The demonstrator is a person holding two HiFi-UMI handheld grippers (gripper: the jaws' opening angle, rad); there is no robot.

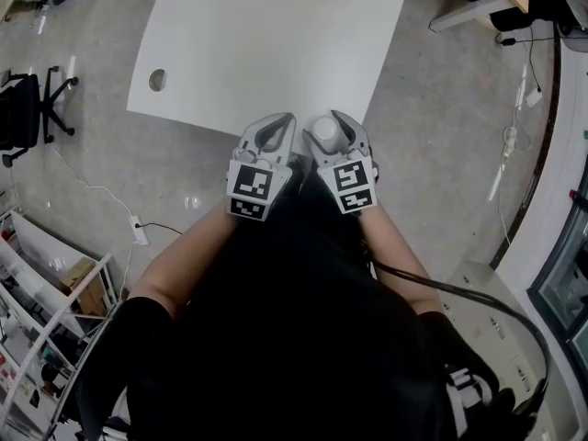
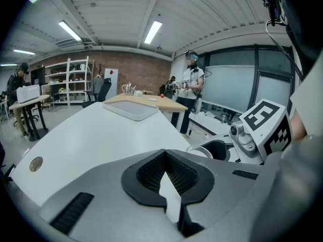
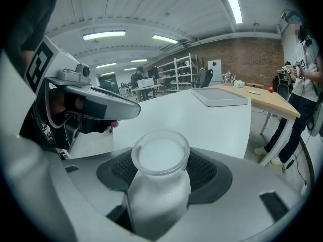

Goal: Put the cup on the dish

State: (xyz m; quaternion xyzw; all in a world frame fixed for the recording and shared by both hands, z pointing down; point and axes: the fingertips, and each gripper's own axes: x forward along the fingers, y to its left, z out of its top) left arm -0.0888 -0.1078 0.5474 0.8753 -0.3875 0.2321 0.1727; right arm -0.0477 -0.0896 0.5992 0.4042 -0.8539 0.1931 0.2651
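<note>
While both grippers sit side by side at the near edge of the table (image 1: 266,44), right gripper (image 1: 331,123) clamps the white cup (image 3: 160,160) in its jaws; left gripper (image 1: 279,127) closed, empty

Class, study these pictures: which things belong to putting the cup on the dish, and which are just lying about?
For the job:
- cup, gripped in the right gripper
- tray at the table's far end, probably the dish

Lying about:
- left gripper, shut and empty
- chair
- wooden desk
- shelves
</note>
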